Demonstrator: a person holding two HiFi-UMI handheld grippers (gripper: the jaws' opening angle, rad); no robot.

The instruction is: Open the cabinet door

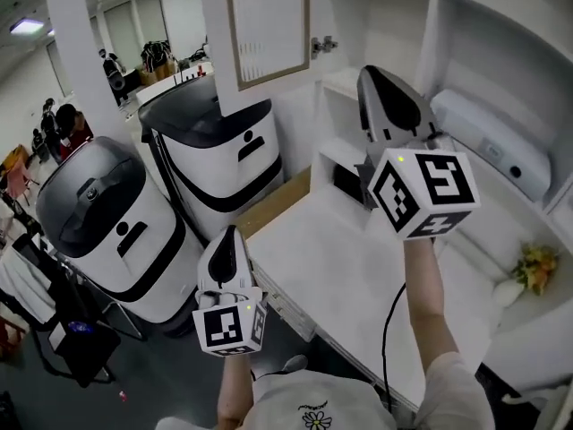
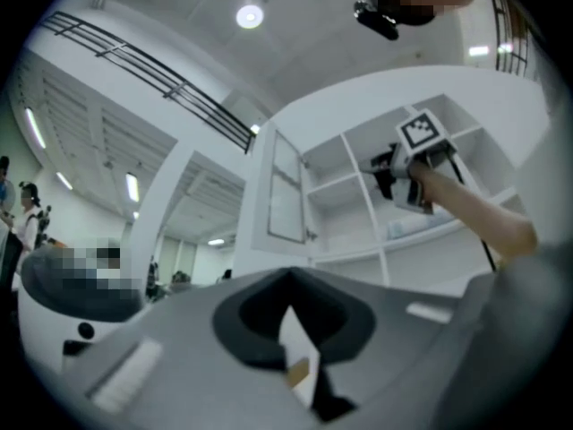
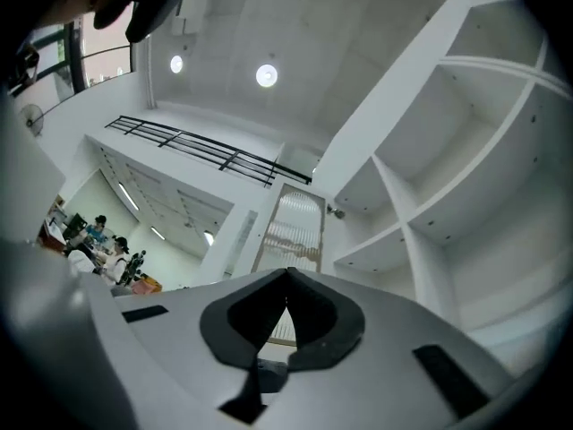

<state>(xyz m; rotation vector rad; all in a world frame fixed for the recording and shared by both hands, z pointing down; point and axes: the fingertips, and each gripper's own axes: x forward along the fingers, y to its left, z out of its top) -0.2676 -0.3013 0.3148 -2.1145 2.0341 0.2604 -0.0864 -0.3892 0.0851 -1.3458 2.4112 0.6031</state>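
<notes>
- Head view: the right gripper (image 1: 376,77), raised and closest, has its jaws pressed together on nothing and points toward the open shelves (image 1: 430,34). The left gripper (image 1: 227,238) hangs lower, beside the counter (image 1: 340,267) edge, likewise closed and empty. The cabinet door (image 1: 267,27) stands swung open at the top, touching neither gripper.
- Left gripper view: jaw tips meet; the door hangs left of the shelves.
- Right gripper view: tips meet; the door lies ahead.

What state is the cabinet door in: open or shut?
Open. The cabinet door stands swung out from the white shelving, its hinge exposed.
</notes>
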